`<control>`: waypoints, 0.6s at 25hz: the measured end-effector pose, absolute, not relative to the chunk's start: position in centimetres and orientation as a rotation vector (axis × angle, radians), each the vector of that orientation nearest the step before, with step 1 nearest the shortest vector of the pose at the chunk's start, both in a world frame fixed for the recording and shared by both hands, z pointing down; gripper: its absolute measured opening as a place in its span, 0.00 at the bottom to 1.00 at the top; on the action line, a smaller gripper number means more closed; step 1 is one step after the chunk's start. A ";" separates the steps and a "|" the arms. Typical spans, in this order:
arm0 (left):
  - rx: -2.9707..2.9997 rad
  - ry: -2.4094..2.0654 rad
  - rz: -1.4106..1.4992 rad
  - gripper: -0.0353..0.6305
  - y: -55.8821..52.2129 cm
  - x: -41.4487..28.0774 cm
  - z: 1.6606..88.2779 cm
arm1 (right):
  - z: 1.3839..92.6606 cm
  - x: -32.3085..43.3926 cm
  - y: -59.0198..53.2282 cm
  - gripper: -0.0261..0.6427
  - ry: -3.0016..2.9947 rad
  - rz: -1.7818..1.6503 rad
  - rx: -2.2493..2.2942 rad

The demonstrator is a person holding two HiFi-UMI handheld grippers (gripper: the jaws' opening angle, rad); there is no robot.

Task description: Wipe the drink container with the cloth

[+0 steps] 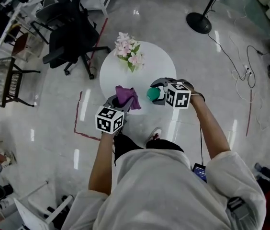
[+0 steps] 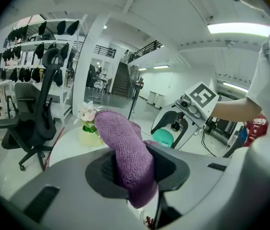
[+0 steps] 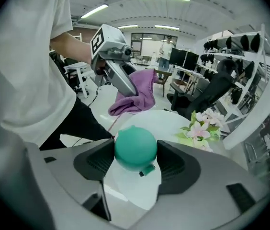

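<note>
Right gripper view: the right tongs [image 3: 135,153] are clamping the teal drink container [image 3: 134,145] above the white table [image 1: 159,61], with only its rounded end showing. The left tongs [image 2: 134,169] are gripping the purple cloth [image 2: 125,147], whose lower end is dropping out of sight between them.

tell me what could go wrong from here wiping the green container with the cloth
1. The green drink container is round and smooth, held only at its sides by the right tongs; wiping pressure could pop it out onto the white table.
2. The purple cloth sits bunched in the left tongs; rubbing may drag it free.
3. The flowers stand close by and could be knocked.
</note>
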State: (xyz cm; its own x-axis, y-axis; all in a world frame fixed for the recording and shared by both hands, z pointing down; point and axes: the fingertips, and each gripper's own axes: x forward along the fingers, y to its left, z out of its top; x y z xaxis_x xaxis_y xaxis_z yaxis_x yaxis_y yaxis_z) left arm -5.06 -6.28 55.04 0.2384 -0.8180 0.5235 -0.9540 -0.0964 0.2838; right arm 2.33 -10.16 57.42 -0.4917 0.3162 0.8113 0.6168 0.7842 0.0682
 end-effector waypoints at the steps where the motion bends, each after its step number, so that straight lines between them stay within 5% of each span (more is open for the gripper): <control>1: 1.964 -1.607 0.310 0.24 -6.4 -5.1 54.7 | 57.3 2.2 -10.2 0.47 -2.143 -0.416 -0.644; 15: 2.375 -1.142 0.491 0.24 -13.6 -2.5 54.6 | 58.1 2.4 -12.9 0.47 -2.195 0.097 0.474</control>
State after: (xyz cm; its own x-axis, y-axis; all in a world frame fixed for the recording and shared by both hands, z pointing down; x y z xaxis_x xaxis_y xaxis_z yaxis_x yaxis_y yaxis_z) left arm -2.49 -13.60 54.59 0.5920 -0.6341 0.4974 -0.7972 -0.5514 0.2460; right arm 2.40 -12.92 58.08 -0.5539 -0.3016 0.7760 -0.3688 0.9245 0.0961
